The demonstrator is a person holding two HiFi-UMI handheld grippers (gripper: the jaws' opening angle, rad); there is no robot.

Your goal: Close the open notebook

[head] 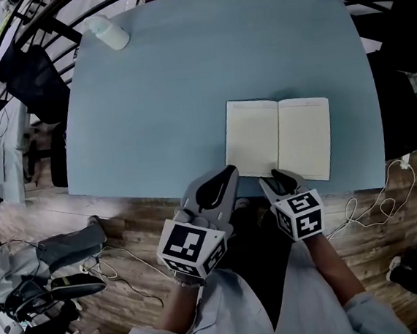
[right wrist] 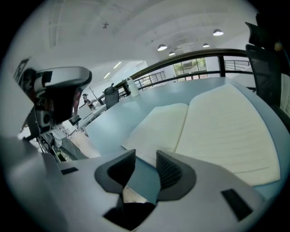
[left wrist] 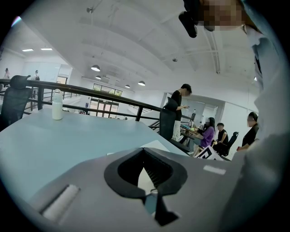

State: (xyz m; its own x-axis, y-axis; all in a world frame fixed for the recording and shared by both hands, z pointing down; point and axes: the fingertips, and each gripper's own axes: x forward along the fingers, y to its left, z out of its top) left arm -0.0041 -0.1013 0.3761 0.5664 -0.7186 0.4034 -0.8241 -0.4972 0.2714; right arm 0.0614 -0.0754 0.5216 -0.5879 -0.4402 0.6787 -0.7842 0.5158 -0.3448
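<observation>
Near the near edge of the light blue tabletop (head: 150,95), toward its right corner, the open notebook (head: 279,137) lies flat with both cream pages up. Its spine runs from the near edge toward the far edge, and the pages are lined and bear no writing.

The right gripper (head: 279,178) is over the near edge of the notebook, close to the spine. In the right gripper view its jaws stand clearly apart and they hold nothing. Between them only the blue tabletop and a piece of the wooden floor (head: 124,207) below are visible, and the notebook (right wrist: 217,127) spreads just beyond the tips.

The left gripper (head: 229,171) is at the near edge of the tabletop, just beside the near left corner of the notebook. In the left gripper view its jaws meet at the tips, so they are closed, and they grip nothing. Only the curved gap behind the tips is open.

A white bottle (head: 109,31) stands upright in the far left corner of the tabletop, well apart from the notebook. White cables (head: 374,205) lie on the floor off the near right corner.
</observation>
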